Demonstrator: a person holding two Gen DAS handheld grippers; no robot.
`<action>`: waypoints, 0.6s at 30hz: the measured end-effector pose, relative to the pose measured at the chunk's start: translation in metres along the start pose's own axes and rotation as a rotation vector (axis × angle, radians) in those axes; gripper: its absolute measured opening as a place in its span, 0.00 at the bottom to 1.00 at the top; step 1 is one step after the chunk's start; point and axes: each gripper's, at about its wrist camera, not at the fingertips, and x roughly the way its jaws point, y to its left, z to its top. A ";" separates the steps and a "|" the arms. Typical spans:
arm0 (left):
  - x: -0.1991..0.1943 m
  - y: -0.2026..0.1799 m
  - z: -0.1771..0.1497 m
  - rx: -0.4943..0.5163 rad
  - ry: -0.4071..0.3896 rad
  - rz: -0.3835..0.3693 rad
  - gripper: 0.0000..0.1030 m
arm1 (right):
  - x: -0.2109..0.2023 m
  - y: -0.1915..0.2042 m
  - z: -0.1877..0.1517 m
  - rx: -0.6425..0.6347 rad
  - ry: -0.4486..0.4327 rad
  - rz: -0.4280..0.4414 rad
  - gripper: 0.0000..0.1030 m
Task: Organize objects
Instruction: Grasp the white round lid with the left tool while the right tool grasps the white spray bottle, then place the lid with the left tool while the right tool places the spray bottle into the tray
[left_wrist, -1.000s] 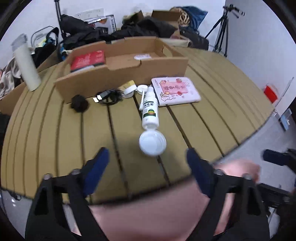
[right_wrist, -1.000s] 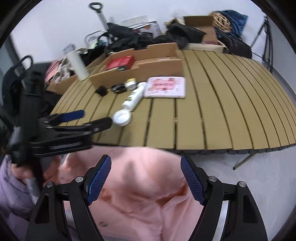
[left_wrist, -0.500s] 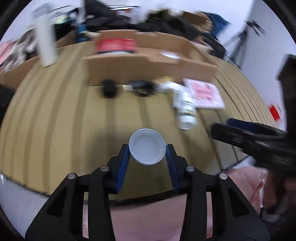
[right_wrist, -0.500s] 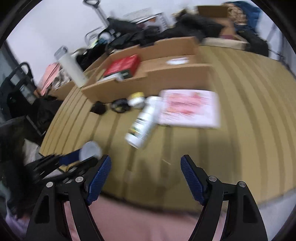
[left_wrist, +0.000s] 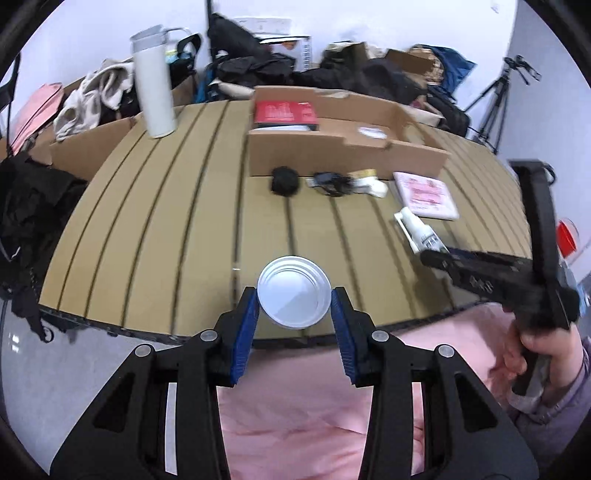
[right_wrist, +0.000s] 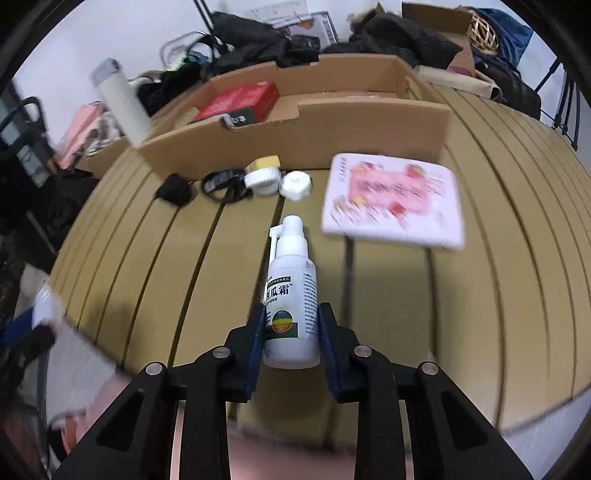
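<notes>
My left gripper (left_wrist: 294, 314) is shut on a round white cap (left_wrist: 294, 291), held above the table's near edge. My right gripper (right_wrist: 291, 328) is shut on a white spray bottle (right_wrist: 291, 291) with a green label, nozzle pointing away; the bottle also shows in the left wrist view (left_wrist: 419, 233). A long cardboard box (right_wrist: 306, 122) stands behind, with a red box (right_wrist: 240, 101) inside. In front of it lie a pink booklet (right_wrist: 393, 199), a white jar (right_wrist: 261, 179), a white lid (right_wrist: 295, 184), a black cable (right_wrist: 221, 184) and a black lump (right_wrist: 173, 190).
A tall white tumbler (left_wrist: 154, 83) stands at the table's far left. Bags, clothes and boxes (left_wrist: 332, 70) pile up behind the slatted wooden table (left_wrist: 155, 221). A tripod (left_wrist: 498, 96) stands at the right.
My left gripper closed on the white cap and lifted it back. My right gripper moved in and closed on the spray bottle.
</notes>
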 end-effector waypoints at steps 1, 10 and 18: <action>-0.005 -0.006 -0.001 0.017 -0.009 -0.007 0.35 | -0.014 -0.006 -0.012 -0.006 -0.014 -0.002 0.29; -0.023 -0.047 -0.010 0.111 -0.044 -0.087 0.35 | -0.119 -0.061 -0.068 0.082 -0.108 -0.085 0.29; -0.007 -0.036 0.081 0.110 -0.136 -0.117 0.35 | -0.114 -0.056 -0.007 0.083 -0.145 0.013 0.29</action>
